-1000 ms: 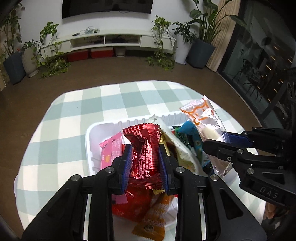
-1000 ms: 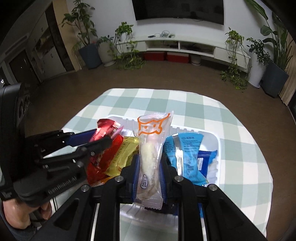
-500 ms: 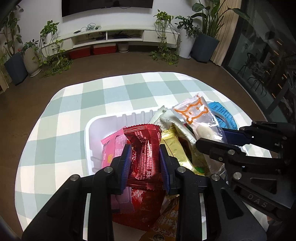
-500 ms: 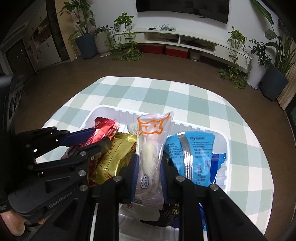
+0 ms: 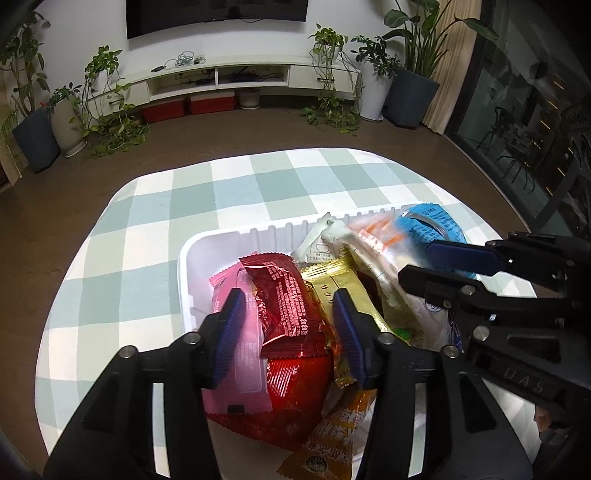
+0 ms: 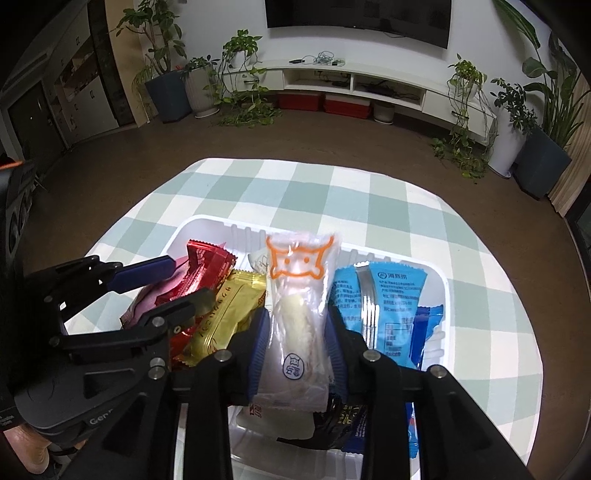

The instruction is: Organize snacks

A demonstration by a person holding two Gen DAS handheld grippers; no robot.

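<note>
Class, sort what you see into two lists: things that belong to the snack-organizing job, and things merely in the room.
Job:
white tray
red snack packet
clear packet with orange cat outline
gold packet
blue packet
left claw, opening
right claw, opening

Background:
potted plants
TV
red boxes

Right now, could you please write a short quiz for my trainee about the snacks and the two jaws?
1. True or false: the red packet lies between the left gripper jaws.
2. Which packet sits between the right gripper jaws: A blue, B clear with orange cat outline, C gold?
3. Fill in: the snacks lie in a white ____.

Key: 1 true; 2 B; 3 tray. Both grippers' jaws are opening.
</note>
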